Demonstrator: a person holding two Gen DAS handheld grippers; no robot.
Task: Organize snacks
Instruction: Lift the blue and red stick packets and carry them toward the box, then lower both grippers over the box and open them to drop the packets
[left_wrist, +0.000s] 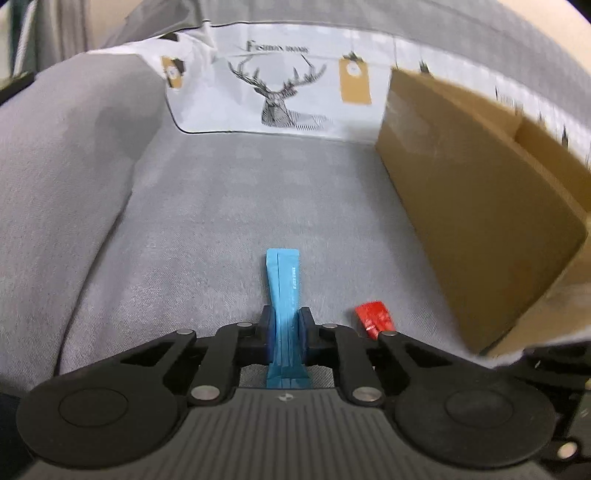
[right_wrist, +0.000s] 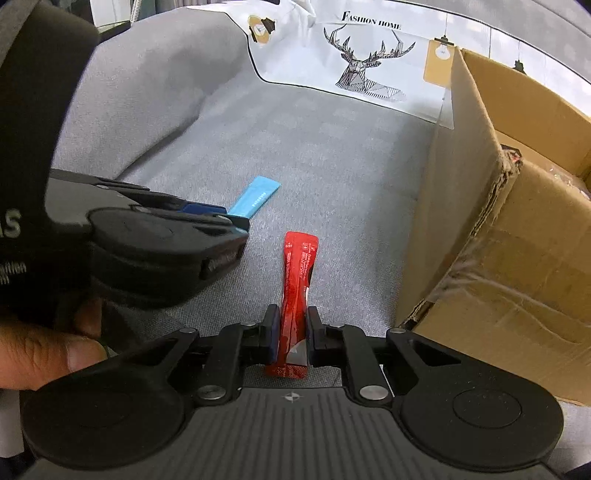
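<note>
Left gripper (left_wrist: 286, 328) held low over the grey woven-fabric sofa seat (left_wrist: 229, 221), jaws pinching a long light-blue foil snack stick (left_wrist: 282, 288) that points forward. Right gripper (right_wrist: 290, 332) just beside it, jaws clamped on a slim glossy red snack sachet (right_wrist: 297, 277) with small white print, unreadable. The person's bare left hand (right_wrist: 44, 354) grips the left tool's handle. White cushion (right_wrist: 369, 62) behind shows a geometric deer head and "FASHION HOME". Open brown corrugated cardboard box (right_wrist: 480, 221), corner crumpled and torn, sits on the seat to the right.
</note>
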